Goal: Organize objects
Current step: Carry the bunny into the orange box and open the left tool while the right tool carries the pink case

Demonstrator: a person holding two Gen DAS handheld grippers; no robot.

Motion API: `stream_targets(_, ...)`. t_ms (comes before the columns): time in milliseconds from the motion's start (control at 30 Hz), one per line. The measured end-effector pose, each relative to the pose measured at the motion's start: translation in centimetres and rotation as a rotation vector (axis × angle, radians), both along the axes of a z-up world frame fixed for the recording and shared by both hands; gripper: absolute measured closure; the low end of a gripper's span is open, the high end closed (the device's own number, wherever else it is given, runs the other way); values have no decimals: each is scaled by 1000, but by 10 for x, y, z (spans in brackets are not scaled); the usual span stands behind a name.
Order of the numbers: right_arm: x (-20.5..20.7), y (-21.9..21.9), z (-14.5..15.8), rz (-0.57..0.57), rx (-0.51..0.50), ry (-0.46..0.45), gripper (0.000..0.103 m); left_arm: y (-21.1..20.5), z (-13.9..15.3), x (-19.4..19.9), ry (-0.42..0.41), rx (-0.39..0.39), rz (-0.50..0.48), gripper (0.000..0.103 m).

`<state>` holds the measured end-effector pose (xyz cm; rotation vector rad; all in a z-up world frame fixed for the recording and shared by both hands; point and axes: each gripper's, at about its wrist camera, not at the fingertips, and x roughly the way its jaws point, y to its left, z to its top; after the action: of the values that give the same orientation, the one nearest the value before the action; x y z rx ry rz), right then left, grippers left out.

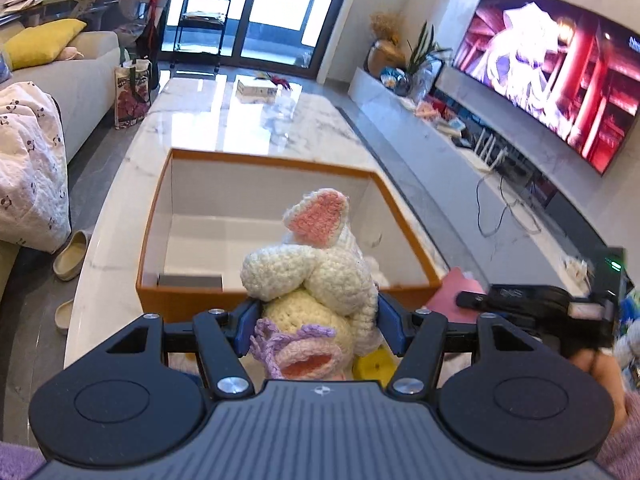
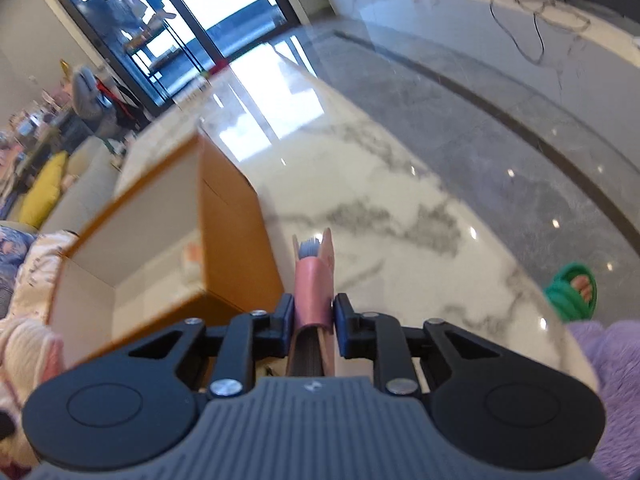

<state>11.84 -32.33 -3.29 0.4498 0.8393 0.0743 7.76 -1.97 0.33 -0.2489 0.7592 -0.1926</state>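
My left gripper (image 1: 316,320) is shut on a cream crocheted bunny (image 1: 320,276) with a pink ear and a purple frill. It holds the toy just in front of the near wall of an open orange box (image 1: 160,296), whose white inside holds a small dark item (image 1: 190,281) at the near left. My right gripper (image 2: 313,312) is shut on a pink notebook (image 2: 314,284), held edge-on above the marble table (image 2: 400,208), to the right of the orange box (image 2: 236,232). In the left wrist view the right gripper (image 1: 472,300) and the pink notebook (image 1: 452,288) show at the right.
A small box (image 1: 256,90) and crumpled white stuff (image 1: 280,114) lie at the table's far end. A yellow item (image 1: 372,364) sits under the bunny. A sofa (image 1: 76,80) with bedding stands left; a TV (image 1: 560,72) and low console right. A person's foot in a green slipper (image 2: 572,292) rests on the floor.
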Motion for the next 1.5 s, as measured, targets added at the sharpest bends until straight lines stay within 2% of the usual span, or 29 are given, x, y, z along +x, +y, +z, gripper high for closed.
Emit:
stream_targets(267,-4,4,66,50,39,-183,81,7,6,37,-17,-26,74,32)
stream_targets(400,13,19,79,117,76,-210,81,5,-1,64,8,-32,85,32)
stream_targets(533,38,38,75,168,89,-192,81,-5,-19,88,65,-4,79,32)
stream_targets(767,72,61,51,236,35,-129,81,-25,-66,121,207,100,52,32)
stream_targets(867,80,65,42,246,21,-112,81,-37,-81,126,246,157,22,32)
stream_targets(1067,89,68,28,277,9,-79,81,-56,-96,123,308,201,-53,31)
stream_targets(1167,90,70,21,278,10,-65,81,-53,-96,124,339,157,-65,30)
stream_targets(1300,93,74,14,291,19,-35,80,-40,-105,128,383,82,-77,24)
stream_targets(1500,94,78,10,292,17,-4,80,-25,-102,121,361,50,-72,24)
